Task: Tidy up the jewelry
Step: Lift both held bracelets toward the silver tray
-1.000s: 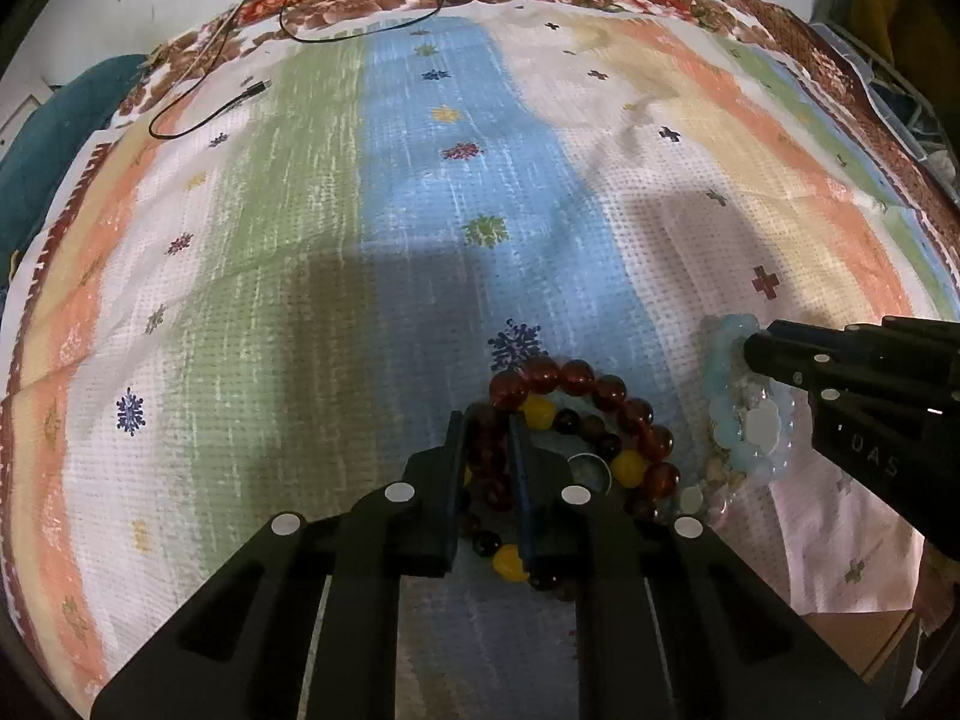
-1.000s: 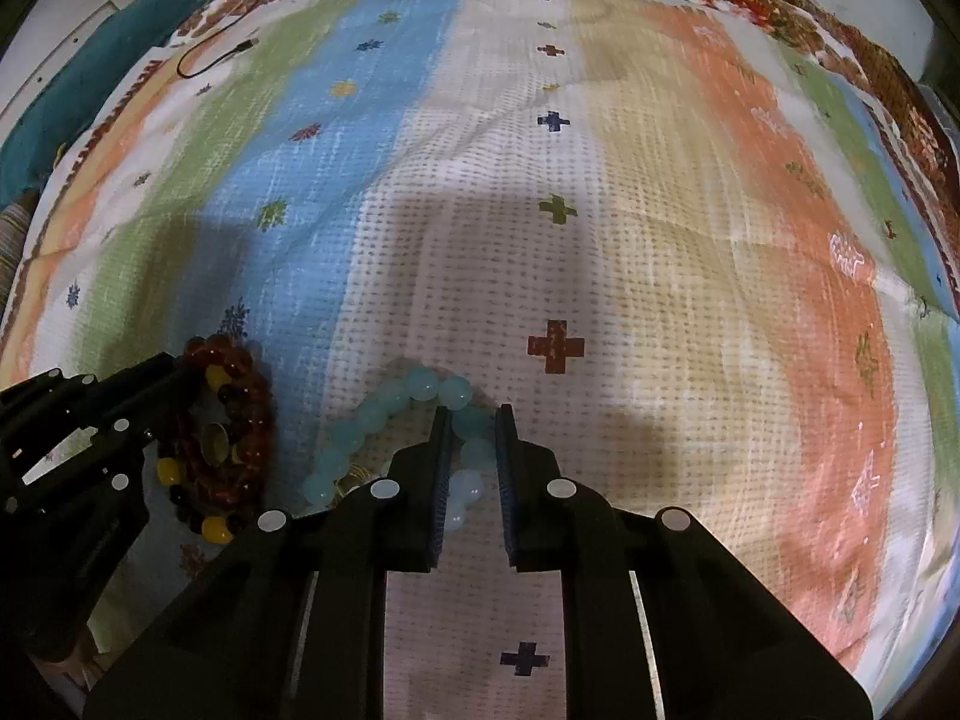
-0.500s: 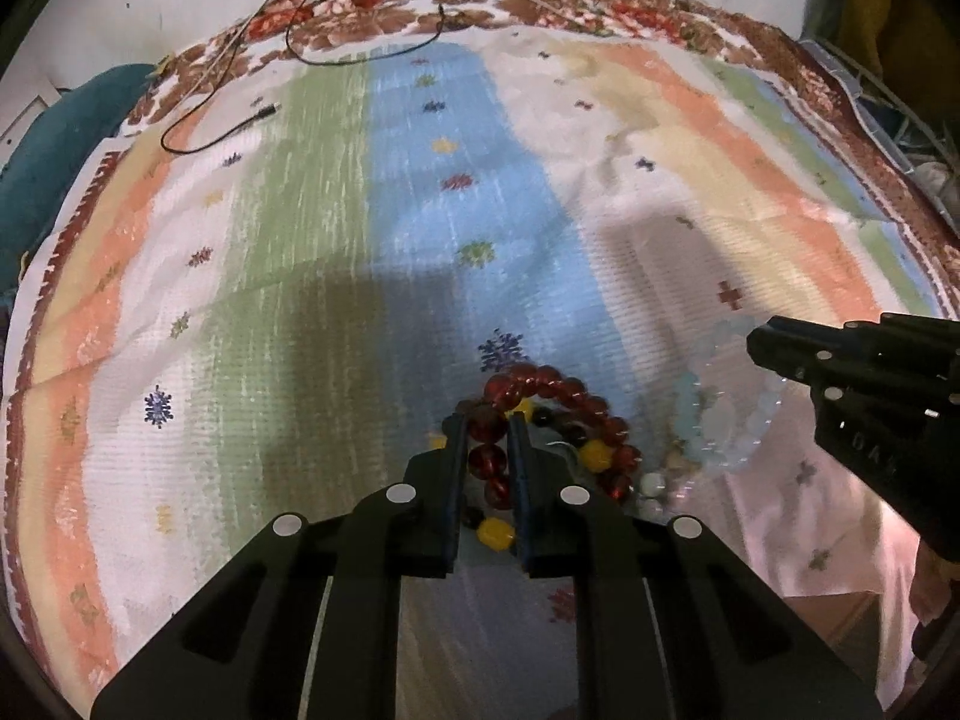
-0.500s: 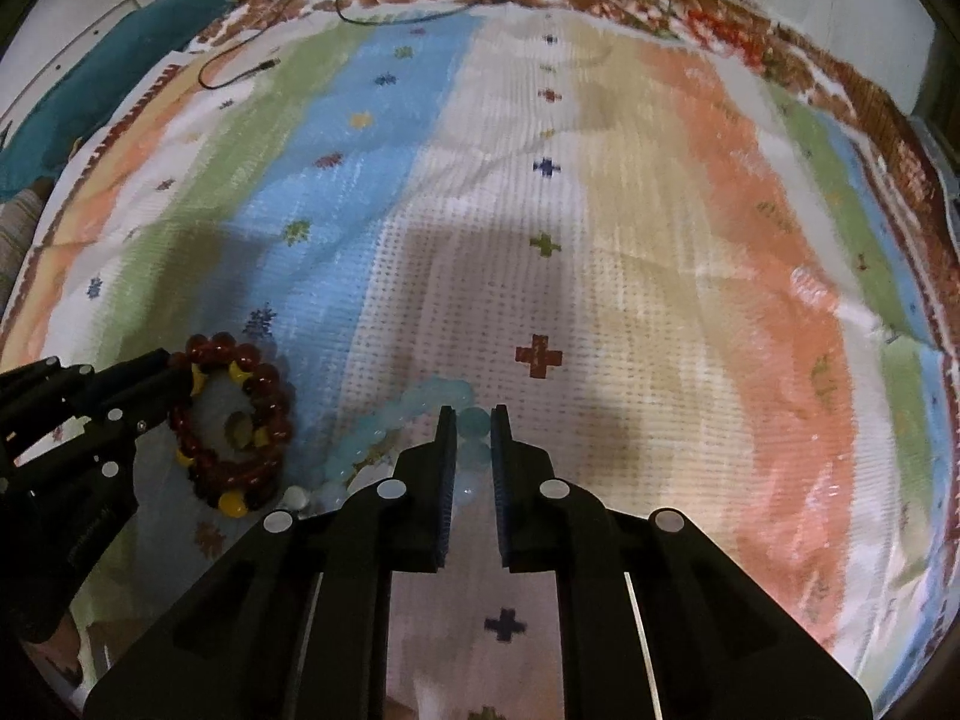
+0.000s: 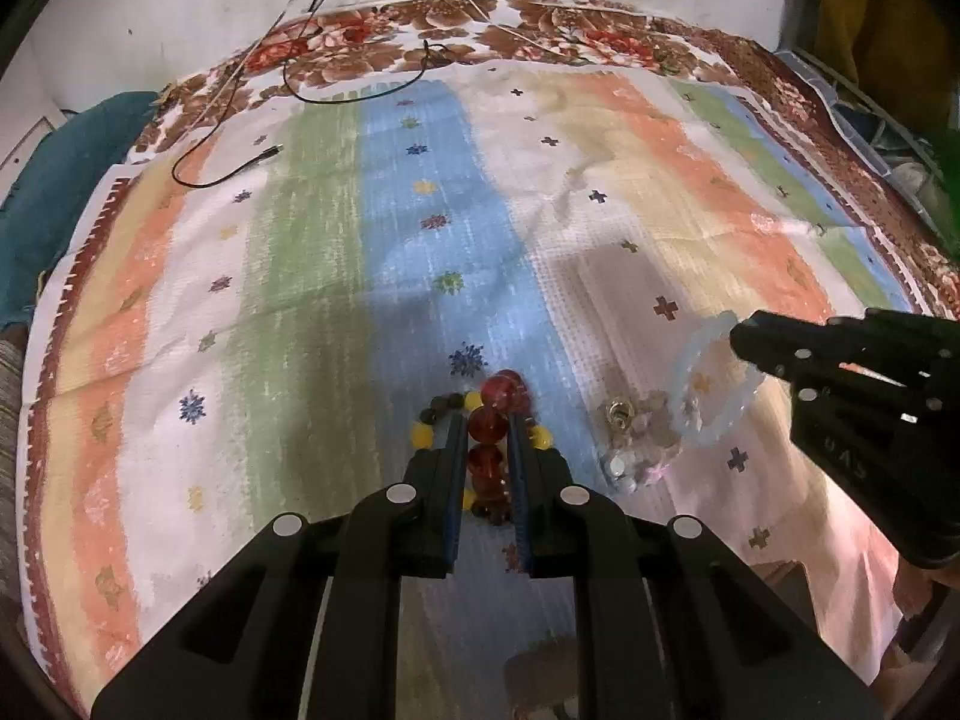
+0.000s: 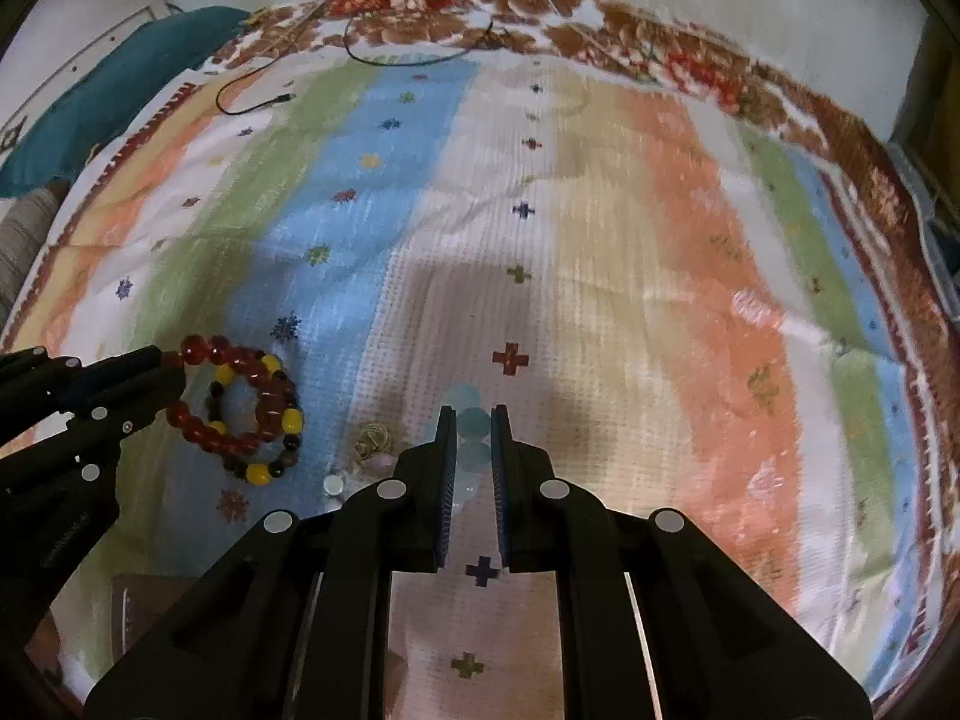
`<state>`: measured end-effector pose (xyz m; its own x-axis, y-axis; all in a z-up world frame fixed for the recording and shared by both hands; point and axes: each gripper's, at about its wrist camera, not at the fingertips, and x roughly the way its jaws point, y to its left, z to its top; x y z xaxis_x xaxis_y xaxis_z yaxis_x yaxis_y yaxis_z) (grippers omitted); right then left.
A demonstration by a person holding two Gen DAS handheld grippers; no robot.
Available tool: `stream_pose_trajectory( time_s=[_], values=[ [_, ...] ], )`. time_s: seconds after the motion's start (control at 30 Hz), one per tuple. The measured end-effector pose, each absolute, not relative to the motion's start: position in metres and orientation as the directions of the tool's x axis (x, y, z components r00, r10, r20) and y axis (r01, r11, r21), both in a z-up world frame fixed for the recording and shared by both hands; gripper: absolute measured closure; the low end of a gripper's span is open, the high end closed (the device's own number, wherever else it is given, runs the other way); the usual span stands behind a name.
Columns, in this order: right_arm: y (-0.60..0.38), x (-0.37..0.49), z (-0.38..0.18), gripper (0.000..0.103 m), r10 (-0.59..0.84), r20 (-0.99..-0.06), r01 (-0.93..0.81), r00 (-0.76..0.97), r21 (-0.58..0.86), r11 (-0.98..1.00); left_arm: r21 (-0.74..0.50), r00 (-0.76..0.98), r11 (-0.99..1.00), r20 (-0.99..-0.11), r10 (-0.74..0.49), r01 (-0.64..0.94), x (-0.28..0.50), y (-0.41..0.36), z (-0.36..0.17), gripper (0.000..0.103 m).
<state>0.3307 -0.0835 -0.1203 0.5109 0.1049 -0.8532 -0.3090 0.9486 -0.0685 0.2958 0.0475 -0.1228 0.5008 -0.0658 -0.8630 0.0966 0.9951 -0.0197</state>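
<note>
My left gripper (image 5: 487,420) is shut on a red bead bracelet (image 5: 487,426) with yellow and dark beads, held above the striped cloth; it also shows hanging from that gripper in the right wrist view (image 6: 240,402). My right gripper (image 6: 469,420) is shut on a pale blue bead bracelet (image 6: 471,423), which hangs as a ring in the left wrist view (image 5: 711,390). A small heap of loose jewelry (image 5: 636,438) lies on the cloth between the two grippers, also seen in the right wrist view (image 6: 366,450).
The striped cloth (image 5: 420,228) covers a bed with a brown floral border (image 5: 540,24). A black cable (image 5: 240,174) lies at the far left. A teal cushion (image 6: 132,84) sits beyond the left edge. A brown box (image 6: 144,600) is at the near edge.
Both grippers have lifted up and back with their bracelets, which now hang clear of the cloth. The loose heap stays on the cloth.
</note>
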Motion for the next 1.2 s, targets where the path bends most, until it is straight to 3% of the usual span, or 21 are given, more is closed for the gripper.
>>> stream_pose_trajectory(
  time_s=[1.2],
  values=[
    [-0.091,0.276,-0.083,0.091,0.177,-0.820,-0.336,0.545,-0.020,0.942,-0.048,0.517,0.997,-0.853,-0.072,0.060,0.249,0.044,-0.079,0.090]
  ],
)
